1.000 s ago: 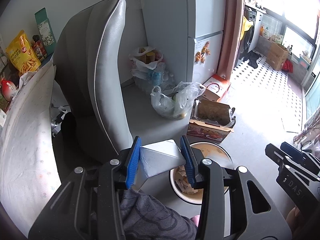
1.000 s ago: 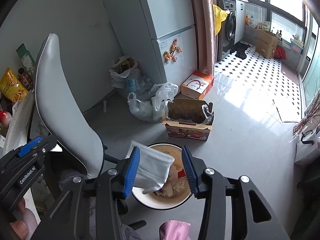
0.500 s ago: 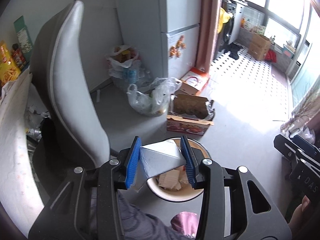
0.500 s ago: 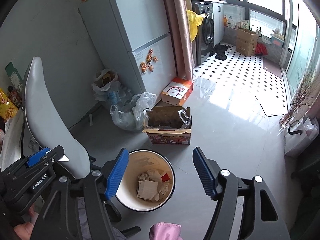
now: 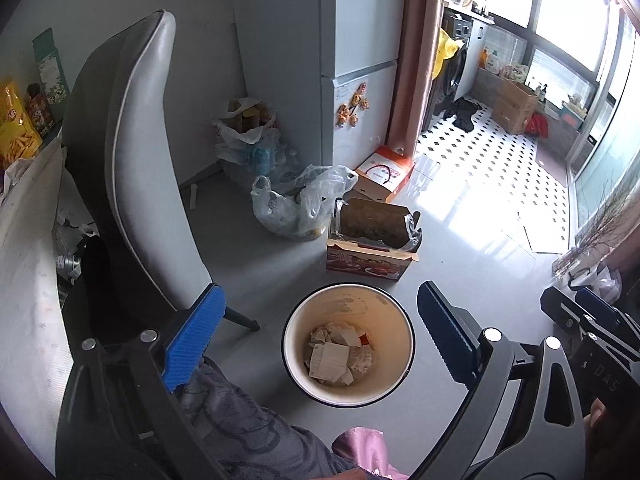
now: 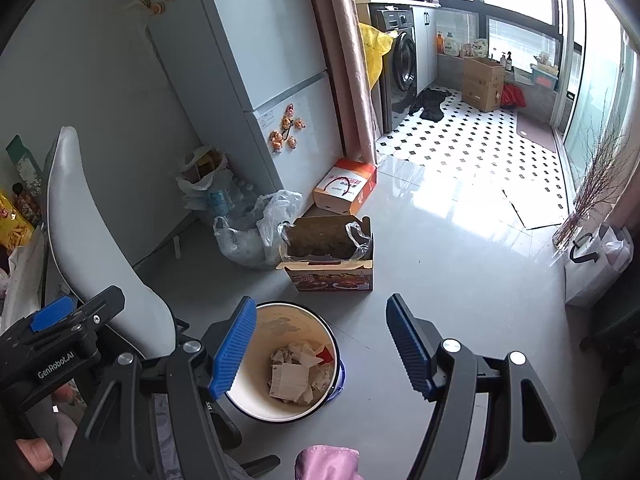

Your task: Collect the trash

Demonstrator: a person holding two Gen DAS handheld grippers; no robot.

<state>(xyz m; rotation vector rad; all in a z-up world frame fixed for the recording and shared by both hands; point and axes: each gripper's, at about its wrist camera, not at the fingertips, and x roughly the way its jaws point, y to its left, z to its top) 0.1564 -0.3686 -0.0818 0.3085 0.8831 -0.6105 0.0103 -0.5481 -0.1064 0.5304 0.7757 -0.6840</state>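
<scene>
Both the left gripper [image 5: 320, 344] and right gripper [image 6: 320, 344] hang over the waste bin [image 5: 347, 398], jaws wide apart and empty. Crumpled paper scraps [image 6: 298, 372] lie inside the bin. Any trash remaining on the counter cannot be confirmed.

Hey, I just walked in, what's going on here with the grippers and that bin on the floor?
A person is collecting trash with a handheld gripper in each hand. Both the left gripper and the right gripper are open and empty, held above the round waste bin on the floor beside the grey chair. Crumpled paper and a flat card piece lie inside the bin. Plastic bags and an open cardboard box sit nearby, close to the fridge.
</scene>
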